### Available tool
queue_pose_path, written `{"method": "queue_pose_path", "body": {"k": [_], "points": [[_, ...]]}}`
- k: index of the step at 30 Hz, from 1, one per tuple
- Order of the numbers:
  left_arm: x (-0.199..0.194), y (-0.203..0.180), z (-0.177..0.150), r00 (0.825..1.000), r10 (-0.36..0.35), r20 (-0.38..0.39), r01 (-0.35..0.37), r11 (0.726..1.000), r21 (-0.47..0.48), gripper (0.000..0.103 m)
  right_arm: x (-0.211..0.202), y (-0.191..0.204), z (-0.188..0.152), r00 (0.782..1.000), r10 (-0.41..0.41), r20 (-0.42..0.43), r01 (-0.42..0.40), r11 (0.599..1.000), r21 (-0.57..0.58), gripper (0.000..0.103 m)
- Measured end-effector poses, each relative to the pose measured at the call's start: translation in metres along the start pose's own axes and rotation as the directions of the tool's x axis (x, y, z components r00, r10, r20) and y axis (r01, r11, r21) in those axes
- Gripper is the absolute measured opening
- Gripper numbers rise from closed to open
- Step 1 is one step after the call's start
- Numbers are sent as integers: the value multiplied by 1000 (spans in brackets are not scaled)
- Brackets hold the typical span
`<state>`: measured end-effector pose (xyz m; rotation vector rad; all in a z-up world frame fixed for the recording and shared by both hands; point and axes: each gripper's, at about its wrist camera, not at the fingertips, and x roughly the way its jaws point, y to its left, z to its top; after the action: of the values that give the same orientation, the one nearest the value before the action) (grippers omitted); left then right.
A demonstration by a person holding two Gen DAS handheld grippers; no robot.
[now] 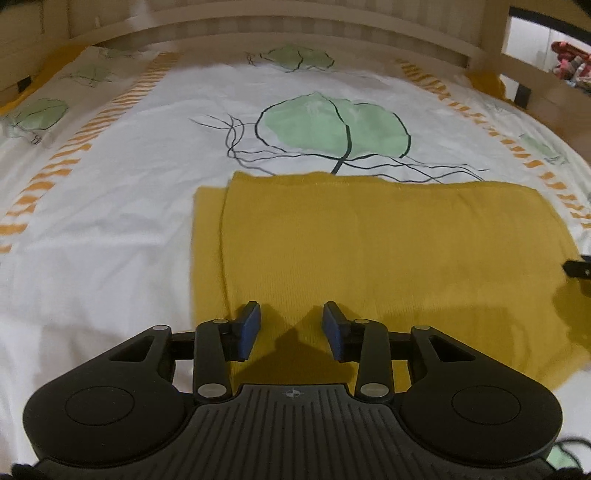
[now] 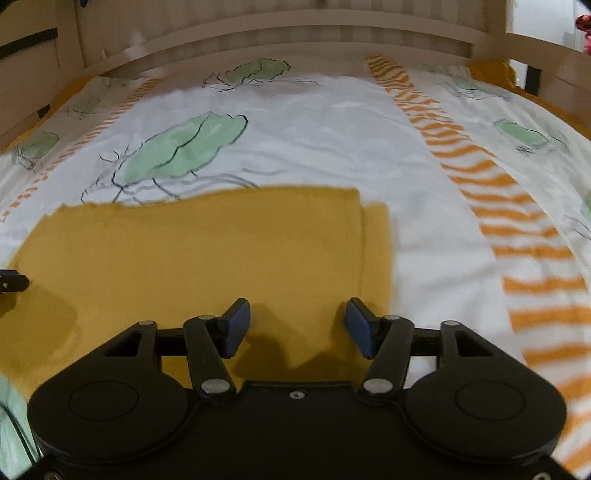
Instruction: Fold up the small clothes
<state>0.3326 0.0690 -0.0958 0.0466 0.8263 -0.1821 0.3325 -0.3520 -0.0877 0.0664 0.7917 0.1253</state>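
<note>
A mustard-yellow knitted garment (image 1: 369, 251) lies flat on the bed, folded, with a narrower under-layer showing along its left edge. It also shows in the right wrist view (image 2: 207, 258), with the under-layer along its right edge. My left gripper (image 1: 291, 325) is open and empty, just above the garment's near left part. My right gripper (image 2: 297, 325) is open and empty, above the garment's near right part. The tip of the right gripper shows at the right edge of the left wrist view (image 1: 580, 271).
The bed sheet (image 1: 110, 221) is white with green leaf prints (image 1: 332, 129) and orange striped bands (image 2: 517, 221). A wooden bed frame rail (image 1: 295, 33) runs along the far side. Another yellow cloth (image 1: 487, 83) sits at the far right corner.
</note>
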Motion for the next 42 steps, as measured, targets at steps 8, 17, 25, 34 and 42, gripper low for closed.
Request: {"method": "queue_pose_path", "body": {"k": [8,17,25,34,42], "points": [[-13,-3,-4,999,25,-23,-26,999,-38,38,-16,-18,-24,999,29,19,-30,998,61,72],[-25,-49,49,999,-35,18,36,996,-82,38,-18,-37,-22,988,152,9,-150,962,228,88],[33,-107,79,996,-47,-70,42,997,-71,38,-23,-59,-22,969,247,-7,-223,885,408,90],[74,-131,68,985,35,-166,-27,998,53,41,-34,-66,-15,955,295,34,-278,848,450,91],[62,-137,67,983,68,-173,-59,997,59,41,-37,-68,-13,948,314,58,-305,835,459,91]]}}
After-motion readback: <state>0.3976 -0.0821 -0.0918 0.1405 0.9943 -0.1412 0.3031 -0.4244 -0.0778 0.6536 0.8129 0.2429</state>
